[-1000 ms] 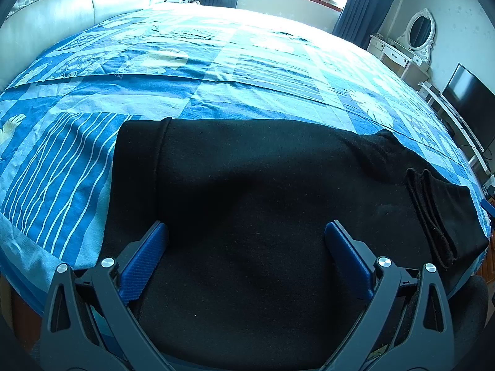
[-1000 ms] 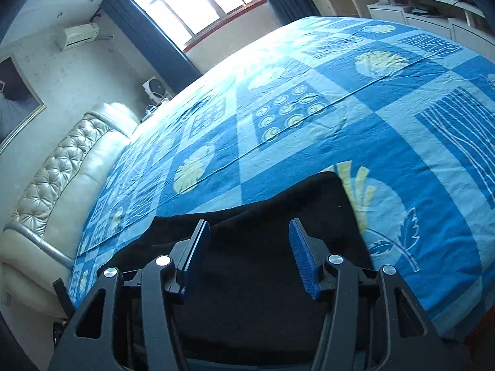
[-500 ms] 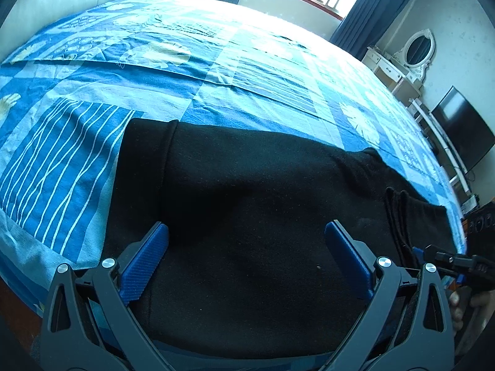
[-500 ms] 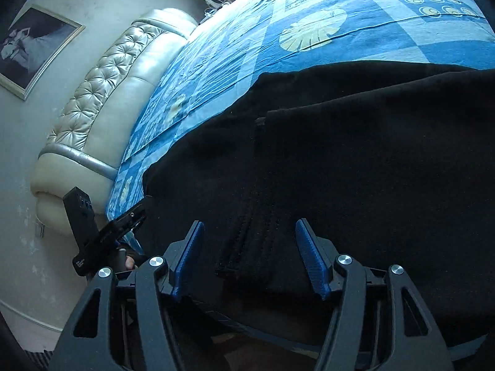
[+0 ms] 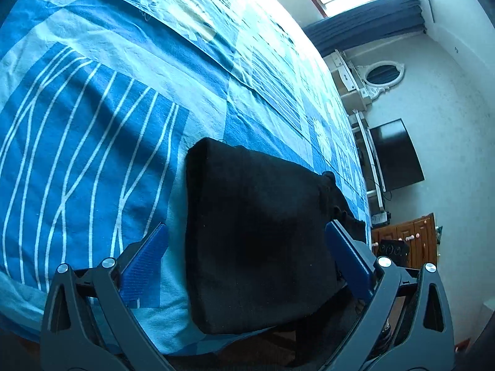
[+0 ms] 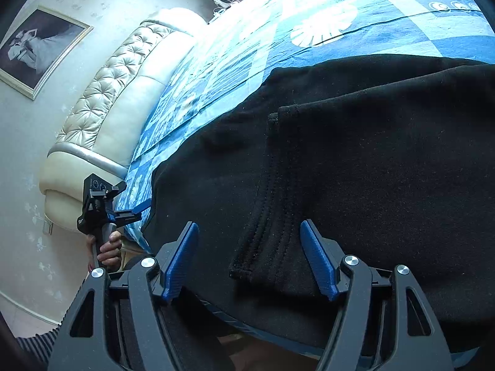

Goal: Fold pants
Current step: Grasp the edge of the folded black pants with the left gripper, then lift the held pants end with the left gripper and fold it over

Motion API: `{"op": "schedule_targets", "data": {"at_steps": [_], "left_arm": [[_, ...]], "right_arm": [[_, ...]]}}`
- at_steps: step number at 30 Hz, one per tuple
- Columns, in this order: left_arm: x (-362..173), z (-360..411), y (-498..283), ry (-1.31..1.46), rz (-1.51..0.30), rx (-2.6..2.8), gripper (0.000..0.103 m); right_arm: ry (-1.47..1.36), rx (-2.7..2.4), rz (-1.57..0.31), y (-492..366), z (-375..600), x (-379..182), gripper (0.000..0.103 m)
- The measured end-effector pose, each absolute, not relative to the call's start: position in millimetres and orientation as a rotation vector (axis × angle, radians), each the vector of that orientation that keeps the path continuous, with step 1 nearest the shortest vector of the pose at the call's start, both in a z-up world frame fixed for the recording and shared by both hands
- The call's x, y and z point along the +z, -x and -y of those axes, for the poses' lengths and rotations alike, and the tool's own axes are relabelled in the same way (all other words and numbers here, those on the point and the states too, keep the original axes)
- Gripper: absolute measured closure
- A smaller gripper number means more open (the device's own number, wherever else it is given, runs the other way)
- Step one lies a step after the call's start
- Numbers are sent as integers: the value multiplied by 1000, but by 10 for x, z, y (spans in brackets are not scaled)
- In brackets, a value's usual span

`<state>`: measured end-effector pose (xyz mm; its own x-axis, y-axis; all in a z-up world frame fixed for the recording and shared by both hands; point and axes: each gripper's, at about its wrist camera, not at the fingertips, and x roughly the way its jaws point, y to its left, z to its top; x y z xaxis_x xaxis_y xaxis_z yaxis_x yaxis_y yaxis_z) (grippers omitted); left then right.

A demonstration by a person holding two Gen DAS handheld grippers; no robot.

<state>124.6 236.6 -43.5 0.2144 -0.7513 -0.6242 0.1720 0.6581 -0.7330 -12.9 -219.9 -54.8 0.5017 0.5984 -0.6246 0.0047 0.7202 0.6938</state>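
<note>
Black pants lie flat on the blue patterned bed cover, near its front edge; in the right wrist view they fill most of the frame, with a leg cuff folded back on top. My left gripper is open and empty, its jaws straddling the waist end of the pants. It also shows from the side in the right wrist view, held in a hand at the bed edge. My right gripper is open and empty, its jaws either side of the cuff's hem.
The blue bed cover stretches far beyond the pants. A cream tufted headboard stands at the left end of the bed. A television, a dresser with mirror and a wooden cabinet stand past the other end.
The left gripper has swung left to the waist end, at the bed edge. The right gripper has come down closer over the folded cuff. Both stay open.
</note>
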Motion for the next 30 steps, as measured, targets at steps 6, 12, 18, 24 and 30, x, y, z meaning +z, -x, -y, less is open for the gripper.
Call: {"op": "schedule_targets", "data": {"at_steps": [6, 12, 18, 24, 30], "left_arm": [[-576, -2024, -1357, 491, -1240, -803, 3], [-633, -1852, -1430, 552, -1252, -834, 21], [-631, -1662, -1324, 502, -1303, -797, 72], [-278, -1566, -1230, 501, -1264, -752, 84], [390, -1225, -1164, 543, -1227, -759, 86]], "right_arm": [[-693, 392, -986, 136, 2203, -560, 33], [-680, 385, -985, 129, 2168, -538, 29], [-669, 384, -983, 136, 2176, -495, 28], [-659, 369, -953, 206, 2292, -330, 28], [-641, 316, -918, 390, 2586, -152, 28]]}}
